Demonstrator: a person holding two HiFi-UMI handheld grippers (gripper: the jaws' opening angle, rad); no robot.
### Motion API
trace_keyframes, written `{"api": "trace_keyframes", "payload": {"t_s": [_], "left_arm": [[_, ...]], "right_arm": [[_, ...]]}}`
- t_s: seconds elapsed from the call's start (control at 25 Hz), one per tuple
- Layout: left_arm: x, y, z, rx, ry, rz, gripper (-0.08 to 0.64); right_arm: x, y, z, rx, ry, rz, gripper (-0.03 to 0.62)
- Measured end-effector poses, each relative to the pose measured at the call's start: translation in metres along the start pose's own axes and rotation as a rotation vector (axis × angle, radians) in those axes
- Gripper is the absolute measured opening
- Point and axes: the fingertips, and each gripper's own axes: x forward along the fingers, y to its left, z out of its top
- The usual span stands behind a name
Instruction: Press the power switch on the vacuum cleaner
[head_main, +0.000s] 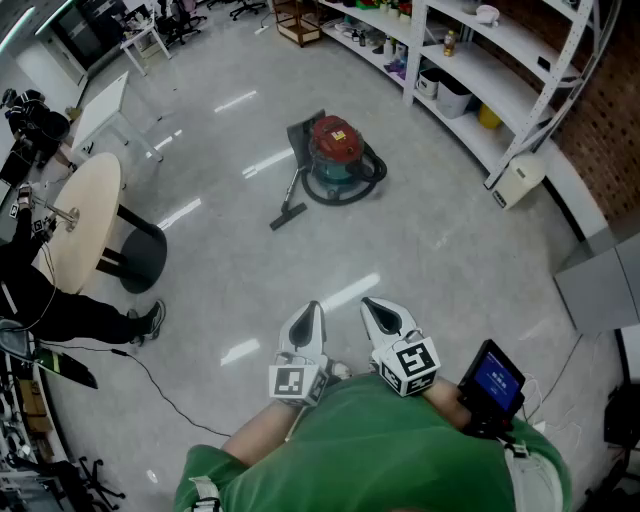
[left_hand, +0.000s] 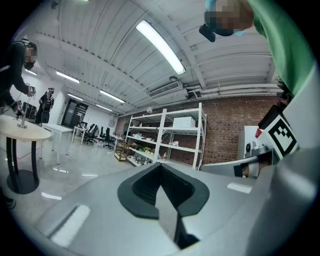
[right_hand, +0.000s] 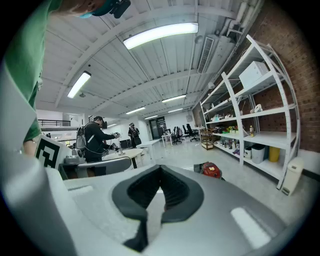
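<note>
The red-lidded, teal-bodied canister vacuum cleaner (head_main: 338, 152) is seen standing on the pale polished floor (head_main: 430, 250) at about 12 o'clock, well apart from the person. The left tongs (head_main: 308, 312) and the right tongs (head_main: 378, 308) are held close in front of the green-clad torso. Both pairs are pressed together with nothing between them, as is shown for the left tongs (left_hand: 161, 169) and the right tongs (right_hand: 160, 172) in their own gripper views. In the right gripper view the vacuum cleaner (right_hand: 211, 170) is glimpsed far off at about 3 o'clock. The power switch cannot be made out at this range and is only presumed to sit on the red lid. The gap would have to be walked first. The black hose and floor nozzle (head_main: 288, 213), stretched toward 7 o'clock of the canister, are best stepped around. The shut tips of one pair are judged well suited as a blunt pressing point. The push is best given straight down onto the switch, so that the canister is not shoved across the smooth floor. The other pair could be rested on the body to steady it.
</note>
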Motion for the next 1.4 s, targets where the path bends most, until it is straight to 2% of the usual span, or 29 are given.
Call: {"api": "trace_keyframes", "payload": {"t_s": [0.88, 1.4], "left_arm": [[0.003, 0.000, -0.002, -0.007, -0.001, -0.025, 0.008], [-0.031, 0.030, 0.007, -0.011, -0.014, -0.057, 0.008]], "right_arm": [[-0.001, -0.006, 0.000, 0.010, -0.032, -0.028, 0.002], [-0.003, 0.026, 0.004, -0.015, -0.049, -0.113, 0.002]]}}
